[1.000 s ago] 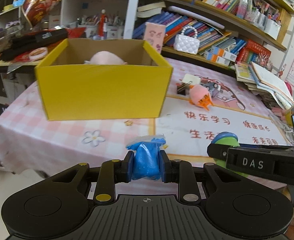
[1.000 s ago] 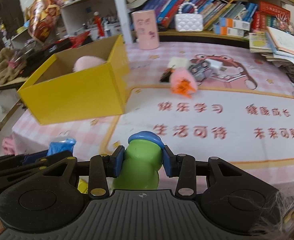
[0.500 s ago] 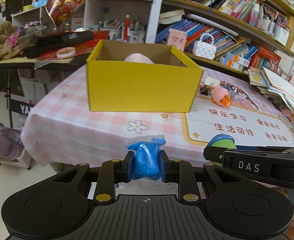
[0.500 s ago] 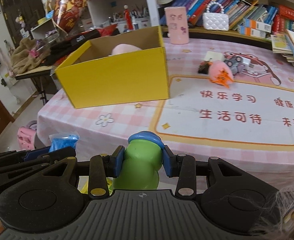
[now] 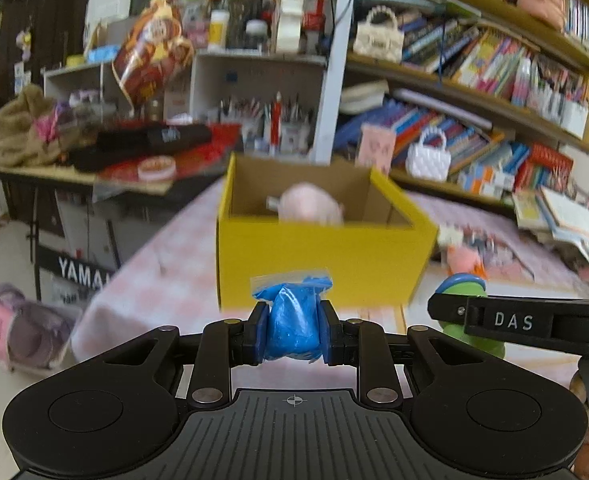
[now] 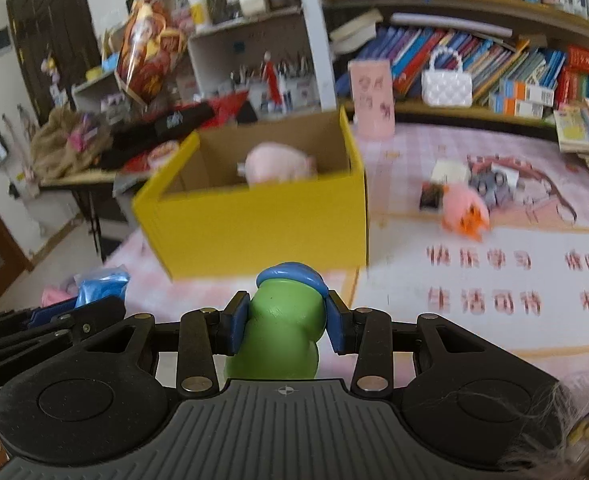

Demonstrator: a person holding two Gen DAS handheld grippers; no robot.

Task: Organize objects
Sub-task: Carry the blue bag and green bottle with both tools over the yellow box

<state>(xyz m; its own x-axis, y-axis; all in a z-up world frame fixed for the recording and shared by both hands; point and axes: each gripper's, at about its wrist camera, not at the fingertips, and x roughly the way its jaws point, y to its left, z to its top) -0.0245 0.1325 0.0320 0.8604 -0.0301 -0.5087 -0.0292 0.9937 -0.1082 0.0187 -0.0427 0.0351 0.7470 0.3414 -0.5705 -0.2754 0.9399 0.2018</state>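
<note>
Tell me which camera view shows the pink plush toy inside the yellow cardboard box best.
The right wrist view: it looks down over the yellow cardboard box's corner, so most of the pink plush toy shows. In the left wrist view the box's front wall hides the toy's lower part, and the picture is blurrier.

Yellow box (image 5: pixel 322 256), pink-checked tablecloth (image 6: pixel 474 152)

Both tongs have risen, so the yellow box's (image 5: pixel 322 256) inside and pink toy (image 5: pixel 312 204) show more.
</note>
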